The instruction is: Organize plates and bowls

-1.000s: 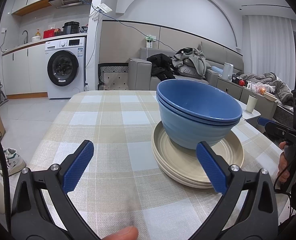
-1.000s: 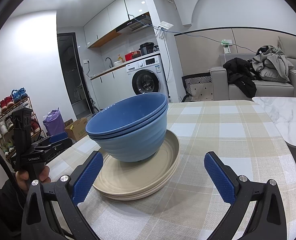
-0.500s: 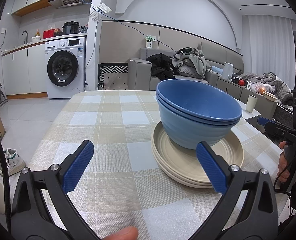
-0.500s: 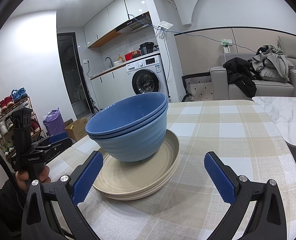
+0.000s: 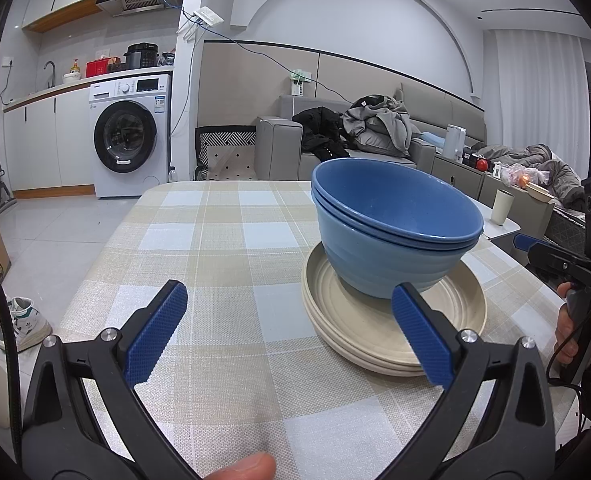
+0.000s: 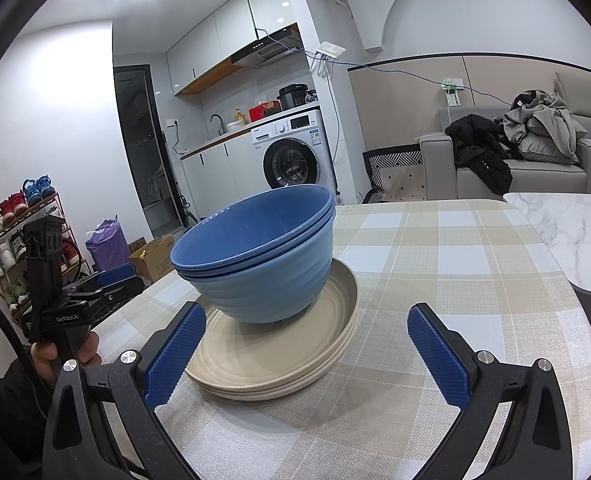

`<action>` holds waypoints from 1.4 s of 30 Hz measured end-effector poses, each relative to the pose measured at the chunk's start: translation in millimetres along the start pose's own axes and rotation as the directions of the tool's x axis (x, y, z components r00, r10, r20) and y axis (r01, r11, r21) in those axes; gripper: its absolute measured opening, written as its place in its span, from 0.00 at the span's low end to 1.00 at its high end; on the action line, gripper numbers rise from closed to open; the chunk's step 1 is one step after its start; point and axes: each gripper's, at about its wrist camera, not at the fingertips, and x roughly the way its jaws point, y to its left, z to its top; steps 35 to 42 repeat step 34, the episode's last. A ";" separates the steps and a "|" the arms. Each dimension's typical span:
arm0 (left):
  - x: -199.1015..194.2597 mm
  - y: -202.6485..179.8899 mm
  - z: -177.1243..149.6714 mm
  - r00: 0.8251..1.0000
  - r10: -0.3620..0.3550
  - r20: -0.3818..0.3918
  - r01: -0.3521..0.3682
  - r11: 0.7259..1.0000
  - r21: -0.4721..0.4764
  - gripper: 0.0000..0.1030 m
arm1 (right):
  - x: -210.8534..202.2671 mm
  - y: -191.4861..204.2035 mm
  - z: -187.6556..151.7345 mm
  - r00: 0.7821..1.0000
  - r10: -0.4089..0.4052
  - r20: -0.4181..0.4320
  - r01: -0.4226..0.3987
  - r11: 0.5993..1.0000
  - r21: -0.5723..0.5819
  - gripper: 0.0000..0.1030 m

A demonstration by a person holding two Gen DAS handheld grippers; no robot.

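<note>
A nested stack of blue bowls [image 5: 391, 232] sits upright on a stack of cream plates [image 5: 375, 340] on the checked tablecloth. The same bowls [image 6: 259, 252] and plates [image 6: 279, 364] show in the right wrist view. My left gripper [image 5: 287, 332] is open and empty, held just short of the plates and to their left. My right gripper [image 6: 307, 352] is open and empty, close in front of the plates on the opposite side. Each gripper shows in the other's view: the right gripper [image 5: 543, 250] at the right edge, the left gripper [image 6: 107, 284] at the left.
The checked table [image 5: 223, 248] stretches beyond the stack. A marble side table [image 6: 567, 228] adjoins it at the right. A washing machine [image 5: 129, 140], a sofa with clothes [image 5: 359, 132], a cardboard box [image 6: 153, 256] and a shoe rack [image 6: 3, 240] stand around the room.
</note>
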 end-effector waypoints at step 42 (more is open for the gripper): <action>1.1 0.5 -0.5 1.000 -0.003 -0.004 0.003 1.000 0.001 0.99 | -0.1 0.2 0.4 1.000 0.000 -0.001 0.000 1.000 0.000 1.00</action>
